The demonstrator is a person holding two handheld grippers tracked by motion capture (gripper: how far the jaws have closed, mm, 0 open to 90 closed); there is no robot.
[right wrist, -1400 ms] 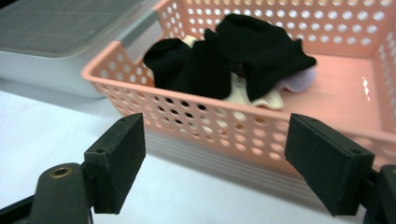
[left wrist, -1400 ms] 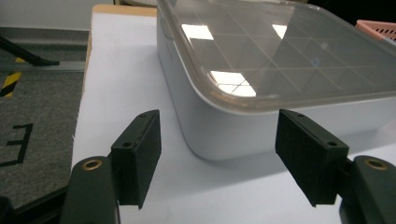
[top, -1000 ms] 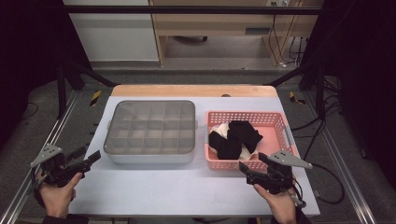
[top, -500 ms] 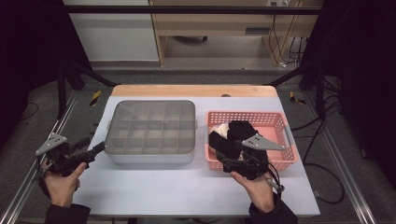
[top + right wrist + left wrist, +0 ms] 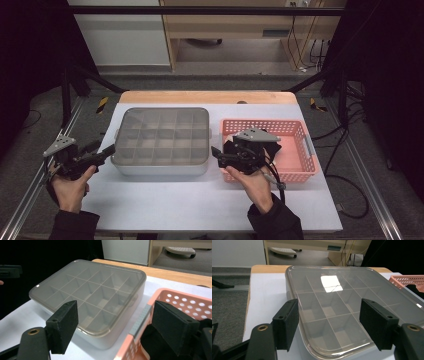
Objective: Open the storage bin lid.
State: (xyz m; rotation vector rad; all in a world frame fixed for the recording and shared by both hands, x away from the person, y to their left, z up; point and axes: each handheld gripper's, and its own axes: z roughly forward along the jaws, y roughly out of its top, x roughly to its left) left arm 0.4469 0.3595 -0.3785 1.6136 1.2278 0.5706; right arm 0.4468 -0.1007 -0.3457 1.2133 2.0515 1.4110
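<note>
The right gripper [image 5: 216, 152], jaws wide open and empty, hovers at the pink basket's [image 5: 305, 150] left end, nearer than the left gripper [image 5: 105, 151] (also open) to the compartment box [image 5: 162, 140].

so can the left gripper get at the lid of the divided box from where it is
Probably yes: the left gripper is open at the near corner of the lidded box, with nothing between its jaws and the lid's edge.

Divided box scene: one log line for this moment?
left gripper: open, at lidded divided box | right gripper: open, over pink basket edge | dark items: in basket
</note>
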